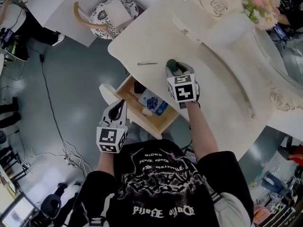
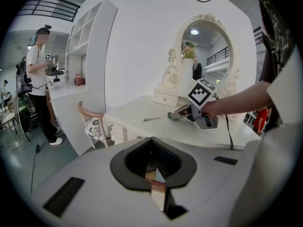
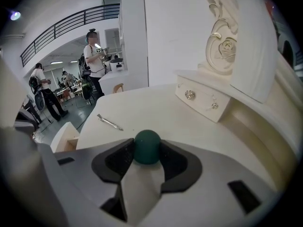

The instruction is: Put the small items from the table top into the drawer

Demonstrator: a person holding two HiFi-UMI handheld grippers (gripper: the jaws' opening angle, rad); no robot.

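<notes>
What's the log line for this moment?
right claw: shut on green ball, on tabletop | left claw: shut, empty | drawer: open | metal clip: on tabletop

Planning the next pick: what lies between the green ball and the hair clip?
Only bare table top separates green ball and hair clip, clearest in the right gripper view.

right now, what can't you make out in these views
Drawer contents: head view, too small; its back hidden under the tabletop.
Thin metal item: too small in every view to name.
Ball: underside hidden by right gripper, right gripper view.
</notes>
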